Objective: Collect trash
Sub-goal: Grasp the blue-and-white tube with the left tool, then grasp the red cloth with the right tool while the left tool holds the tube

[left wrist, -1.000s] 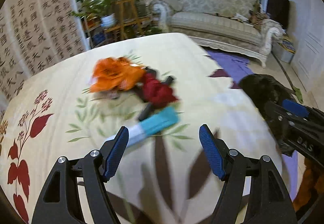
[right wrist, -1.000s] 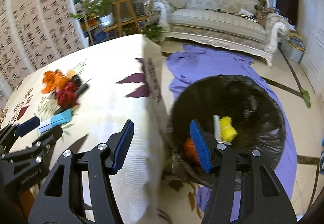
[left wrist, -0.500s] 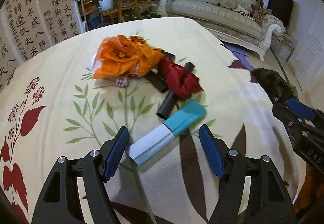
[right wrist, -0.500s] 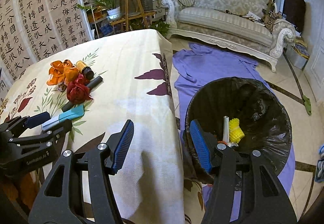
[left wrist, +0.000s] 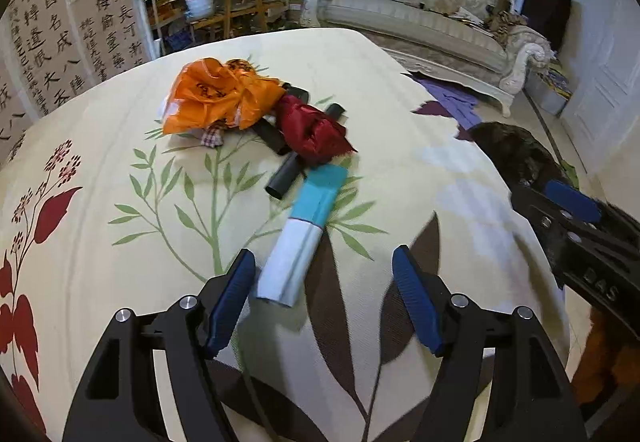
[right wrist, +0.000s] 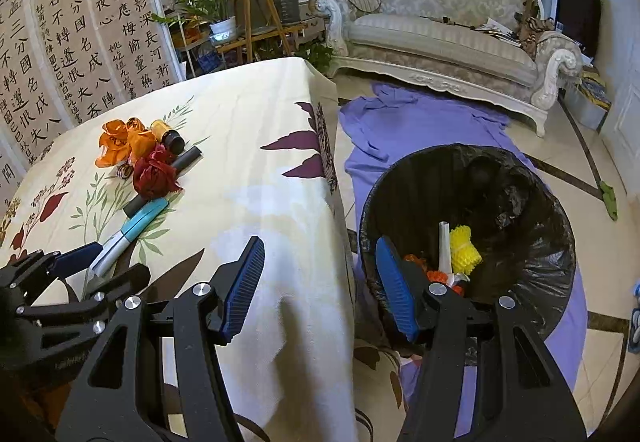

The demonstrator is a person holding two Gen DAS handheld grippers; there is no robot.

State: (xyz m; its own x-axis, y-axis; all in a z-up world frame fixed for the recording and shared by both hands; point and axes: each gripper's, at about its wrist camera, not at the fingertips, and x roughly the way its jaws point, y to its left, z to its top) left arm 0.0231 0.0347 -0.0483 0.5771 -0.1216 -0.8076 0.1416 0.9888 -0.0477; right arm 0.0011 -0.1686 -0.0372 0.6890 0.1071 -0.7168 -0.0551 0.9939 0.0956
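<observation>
Left tool (left wrist: 323, 292) has closed in on teal-white tube (left wrist: 304, 234), tilted down, jaws open w/ tube end between; right tool (right wrist: 320, 284) open, empty.

The left hand-held gripper (left wrist: 324, 298) had tipped further down toward the counter (left wrist: 460, 178) and closed in on the trash. A second before, the teal and white tube (left wrist: 302, 232) lay ahead of the blue pads, pointing toward two o'clock; now its white end sat between them, close by the left pad, the tube running toward twelve. The orange wrapper (left wrist: 220, 98) and the red foil wad (left wrist: 314, 134) had slid nearer in its view. In the right wrist view the black-lined bin (right wrist: 520, 202) had shifted toward three o'clock, showing more of the counter's cloth.
</observation>
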